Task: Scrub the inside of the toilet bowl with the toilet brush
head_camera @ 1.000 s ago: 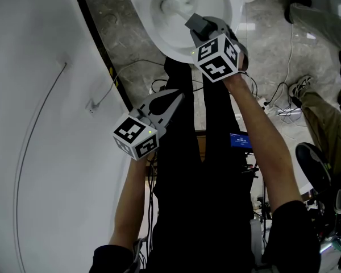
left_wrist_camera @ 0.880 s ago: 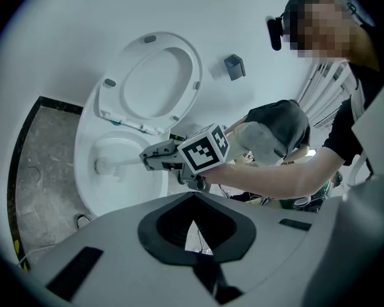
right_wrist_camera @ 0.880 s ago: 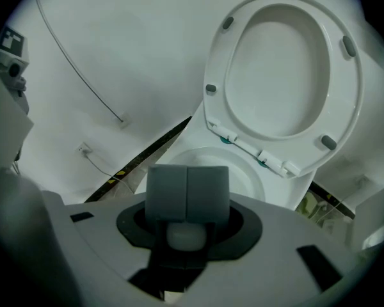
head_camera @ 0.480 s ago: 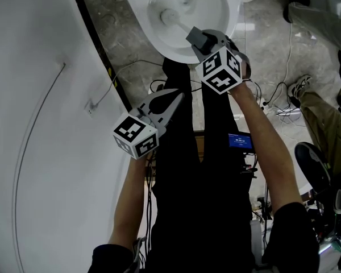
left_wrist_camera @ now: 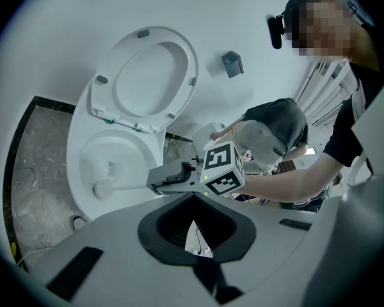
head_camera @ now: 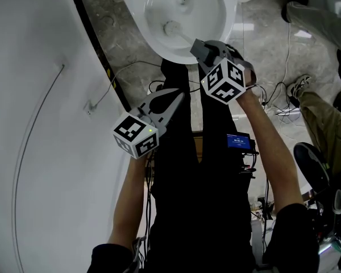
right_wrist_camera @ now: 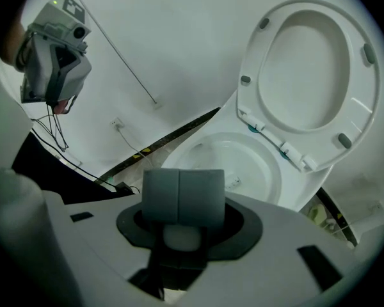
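The white toilet bowl (head_camera: 142, 24) is at the top of the head view, its seat (left_wrist_camera: 147, 75) raised against the wall. The white head of the toilet brush (head_camera: 171, 27) sits inside the bowl, on the side near me. Its handle runs back into my right gripper (head_camera: 198, 46), which is shut on it just over the front rim. In the right gripper view the grey pads (right_wrist_camera: 182, 197) are pressed together over the white handle, with the bowl (right_wrist_camera: 262, 171) beyond. My left gripper (head_camera: 178, 97) hangs lower left, away from the toilet, shut and holding nothing.
A curved white wall (head_camera: 40, 124) with a black base strip fills the left. Cables (head_camera: 275, 104) lie on the marble floor at right, by another person's shoe (head_camera: 302, 87). A small blue screen (head_camera: 238, 141) shows between my arms. Someone bends over behind the right gripper (left_wrist_camera: 169, 176).
My right gripper has drawn back toward me and slightly right, pulling the brush head from the bowl's middle toward its near side. The left gripper has stayed where it was.
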